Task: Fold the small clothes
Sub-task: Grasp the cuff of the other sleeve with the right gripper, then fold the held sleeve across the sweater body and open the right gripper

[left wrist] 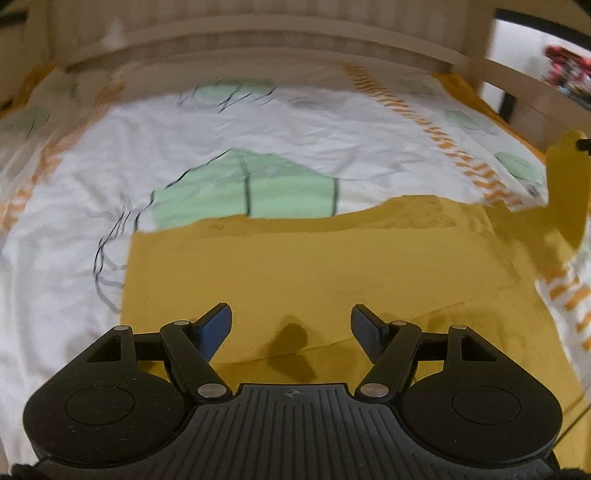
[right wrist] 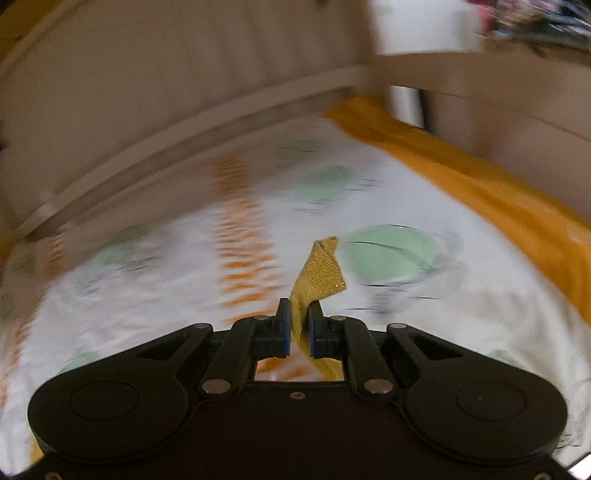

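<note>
A mustard-yellow garment (left wrist: 314, 266) lies mostly flat on the bed, with a fold line across its near part. My left gripper (left wrist: 291, 328) hovers over the garment's near edge, open and empty. At the right edge of the left wrist view a strip of the garment (left wrist: 567, 184) is lifted up. In the right wrist view my right gripper (right wrist: 299, 328) is shut on that yellow strip (right wrist: 317, 273), which sticks up between the pads and hangs below them.
The bed sheet (left wrist: 74, 221) is white with green shapes and orange chevron stripes. A beige wooden bed frame (left wrist: 258, 33) runs along the far side. An orange border (right wrist: 480, 192) edges the bed on the right. Both views are motion-blurred.
</note>
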A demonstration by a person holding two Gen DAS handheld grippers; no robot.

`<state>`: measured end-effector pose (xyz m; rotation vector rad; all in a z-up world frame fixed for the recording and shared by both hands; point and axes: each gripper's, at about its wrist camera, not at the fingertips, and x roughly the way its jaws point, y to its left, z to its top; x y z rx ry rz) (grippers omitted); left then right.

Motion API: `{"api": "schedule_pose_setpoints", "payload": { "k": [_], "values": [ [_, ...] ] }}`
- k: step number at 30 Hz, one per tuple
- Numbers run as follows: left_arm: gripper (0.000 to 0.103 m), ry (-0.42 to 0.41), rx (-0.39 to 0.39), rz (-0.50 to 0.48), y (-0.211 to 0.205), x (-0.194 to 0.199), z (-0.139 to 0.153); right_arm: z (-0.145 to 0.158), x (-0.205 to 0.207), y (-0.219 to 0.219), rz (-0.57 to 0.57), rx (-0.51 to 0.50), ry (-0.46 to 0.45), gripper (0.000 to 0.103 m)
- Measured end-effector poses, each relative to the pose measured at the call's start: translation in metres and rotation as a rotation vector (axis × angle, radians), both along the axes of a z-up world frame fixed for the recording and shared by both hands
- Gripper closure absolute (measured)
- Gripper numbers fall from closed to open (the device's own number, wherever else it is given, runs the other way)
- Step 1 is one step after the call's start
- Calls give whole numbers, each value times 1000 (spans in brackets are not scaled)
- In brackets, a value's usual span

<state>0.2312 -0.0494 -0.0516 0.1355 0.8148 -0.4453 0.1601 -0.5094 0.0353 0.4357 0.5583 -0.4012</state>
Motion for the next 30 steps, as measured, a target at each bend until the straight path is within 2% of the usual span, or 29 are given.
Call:
{"api": "schedule_pose_setpoints", "payload": {
  "k": [3,8,10,14,18,22,24,27,29,30],
  "values": [
    [34,37,-25,55,13,10,3,16,22,54,123,1,-22,86],
    [34,50,27,150,29,22,7,17,59,148,326,39,-49,86],
    [34,53,29,173,34,26,9,9,68,183,400,44,-44,86],
    [34,81,-18,199,45,30,12,-18,83,253,535,1,-8,86],
    [34,99,-40,223,51,34,12,-54,84,300,622,7,52,87],
    [34,114,-55,248,56,39,8,-91,75,331,673,9,132,86],
    [34,122,-62,254,57,41,6,-104,69,342,680,29,165,80],
    [34,136,-73,254,57,42,2,-116,53,343,691,63,183,79],
    [34,138,-89,244,57,43,0,-116,43,338,692,48,184,79],
    [34,135,-93,237,56,42,0,-114,37,334,685,32,179,72]
  ]
}}
